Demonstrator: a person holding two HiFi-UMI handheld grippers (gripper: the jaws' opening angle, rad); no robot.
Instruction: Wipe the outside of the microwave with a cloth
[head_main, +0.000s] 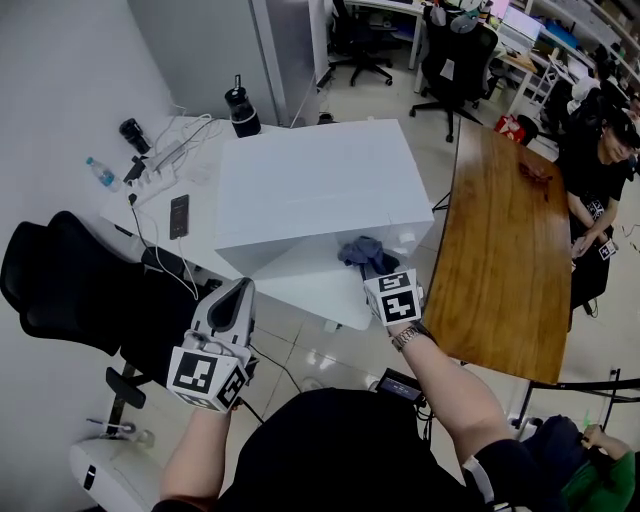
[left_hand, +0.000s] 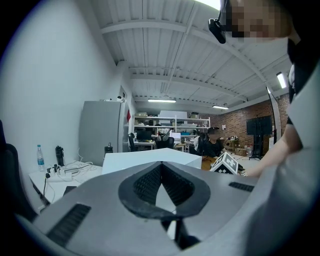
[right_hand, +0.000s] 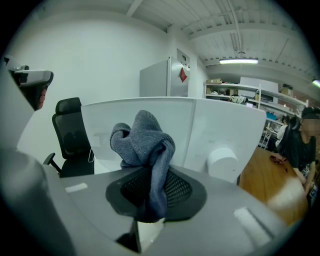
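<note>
A white microwave (head_main: 320, 185) stands on a white table (head_main: 190, 245). Its front face fills the right gripper view (right_hand: 200, 130), with a round knob (right_hand: 222, 161) at the right. My right gripper (head_main: 374, 266) is shut on a crumpled grey cloth (head_main: 365, 253) close to the lower front of the microwave. That cloth (right_hand: 145, 145) bunches up above the jaws of the right gripper (right_hand: 150, 200). My left gripper (head_main: 240, 292) hovers off the table's near corner, shut with nothing in it. In the left gripper view, the left gripper (left_hand: 161, 172) points level at the microwave (left_hand: 150, 159).
A black office chair (head_main: 70, 285) stands at the left. A phone (head_main: 179, 215), power strip with cables (head_main: 165, 160), water bottle (head_main: 102, 173) and black flask (head_main: 242, 110) lie on the table behind. A wooden table (head_main: 505, 240) with a seated person (head_main: 600, 170) is at the right.
</note>
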